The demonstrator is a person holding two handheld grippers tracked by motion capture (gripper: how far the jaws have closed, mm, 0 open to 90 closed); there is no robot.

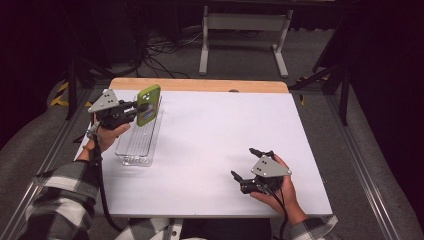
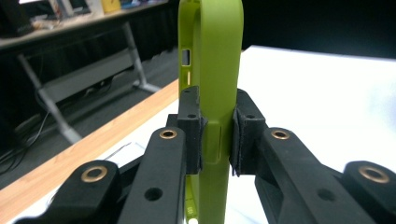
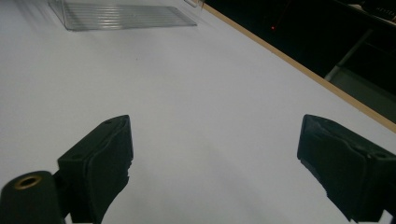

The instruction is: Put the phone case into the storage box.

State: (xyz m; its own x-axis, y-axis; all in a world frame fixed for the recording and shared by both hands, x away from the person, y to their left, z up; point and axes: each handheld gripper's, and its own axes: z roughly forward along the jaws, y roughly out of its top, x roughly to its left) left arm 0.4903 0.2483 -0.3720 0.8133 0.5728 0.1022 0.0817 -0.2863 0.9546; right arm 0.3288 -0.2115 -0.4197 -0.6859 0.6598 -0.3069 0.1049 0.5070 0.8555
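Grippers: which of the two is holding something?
The left gripper: its pads clamp the green phone case upright above the clear tray. The right gripper rests open and empty on the table.

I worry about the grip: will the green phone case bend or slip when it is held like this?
The green phone case looks thin and hollow, so probably light and a little flexible. The left gripper clamps its edges, and it stands straight. Its smooth surface might slide if jolted.

Phone case: lime green. Tray: clear, ribbed. Worktop: white, light wood strip along far edge. Gripper fingers: black; brass-coloured rivets. Gripper plates: grey. Sleeve: black-and-white plaid. Floor: grey.
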